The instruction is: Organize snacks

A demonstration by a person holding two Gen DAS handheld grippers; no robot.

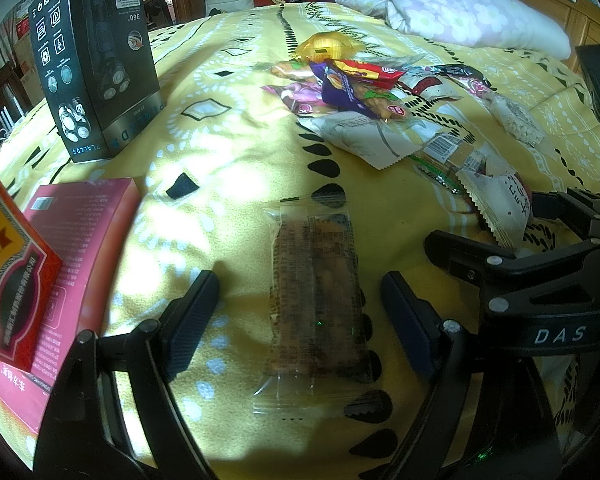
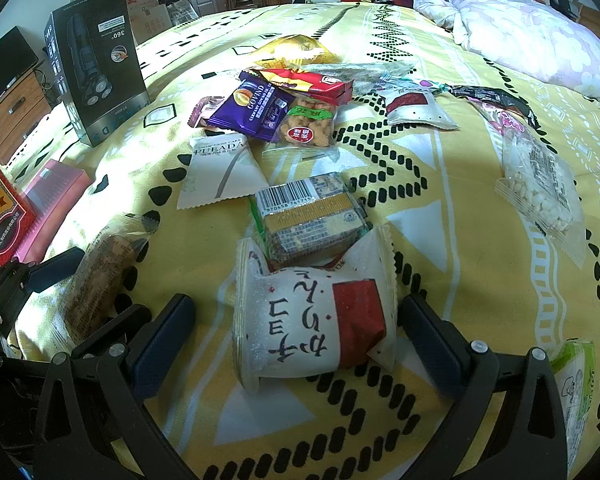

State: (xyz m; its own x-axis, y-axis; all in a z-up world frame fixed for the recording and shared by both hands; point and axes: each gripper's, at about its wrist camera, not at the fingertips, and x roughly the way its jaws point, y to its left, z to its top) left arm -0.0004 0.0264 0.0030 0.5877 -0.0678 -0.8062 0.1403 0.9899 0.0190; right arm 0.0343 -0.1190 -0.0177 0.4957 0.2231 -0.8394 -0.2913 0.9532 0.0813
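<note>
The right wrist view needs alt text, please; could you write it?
An open right gripper straddles a white snack packet on a yellow patterned bedspread. More wrapped snacks lie beyond, and a black shaver box stands upper left.

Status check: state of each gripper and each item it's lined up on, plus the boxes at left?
left gripper: open, straddling clear-wrapped bar, pads not touching
clear-wrapped bar: flat on bedspread, sealed
right gripper: open, straddling white snack pack
white snack pack: lying on bedspread, sealed, puffed
shaver box: upright, closed
pink box: lying flat, closed
</note>
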